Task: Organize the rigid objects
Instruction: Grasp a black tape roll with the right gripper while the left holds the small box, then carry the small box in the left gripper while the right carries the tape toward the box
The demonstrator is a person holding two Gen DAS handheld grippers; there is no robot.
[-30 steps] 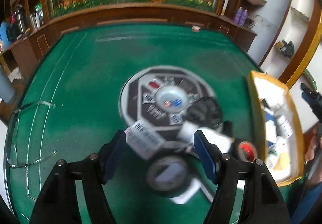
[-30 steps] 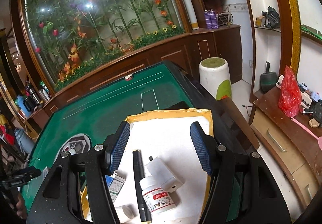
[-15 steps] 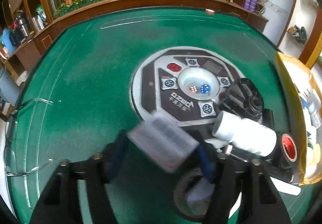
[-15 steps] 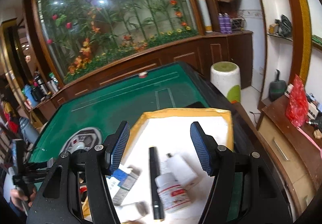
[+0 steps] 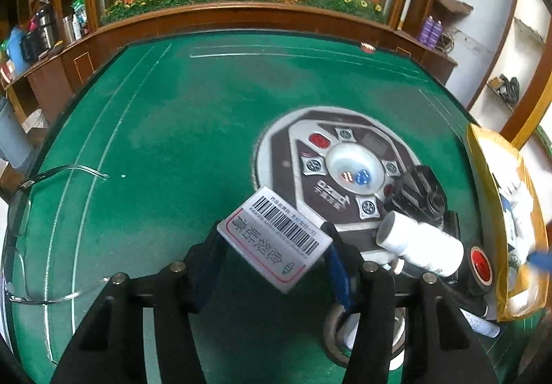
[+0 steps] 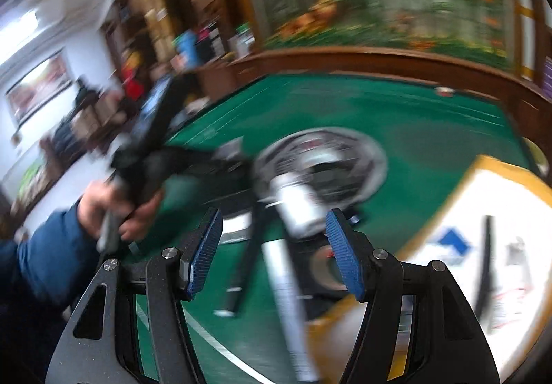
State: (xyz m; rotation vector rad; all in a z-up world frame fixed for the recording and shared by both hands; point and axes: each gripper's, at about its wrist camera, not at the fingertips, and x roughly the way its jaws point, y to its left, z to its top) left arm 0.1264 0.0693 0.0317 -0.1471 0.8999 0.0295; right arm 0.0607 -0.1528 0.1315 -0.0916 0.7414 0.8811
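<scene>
Left gripper (image 5: 274,248) pinches a barcoded card box (image 5: 276,239) lifted over the green table (image 5: 155,149); right gripper (image 6: 272,253) gapes empty. Several items already lie in the yellow-rimmed tray (image 5: 483,156) at three o'clock. A white bottle (image 5: 419,244), black part (image 5: 419,194) and tape roll (image 5: 479,263) remain. Right view is badly blurred; tray contents unreadable.

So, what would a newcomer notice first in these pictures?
First, the grey box with a barcode, clamped in the left hand-held gripper above the green table. Then the white bottle lying by the round dice panel, and the yellow-rimmed tray at the right.
</scene>
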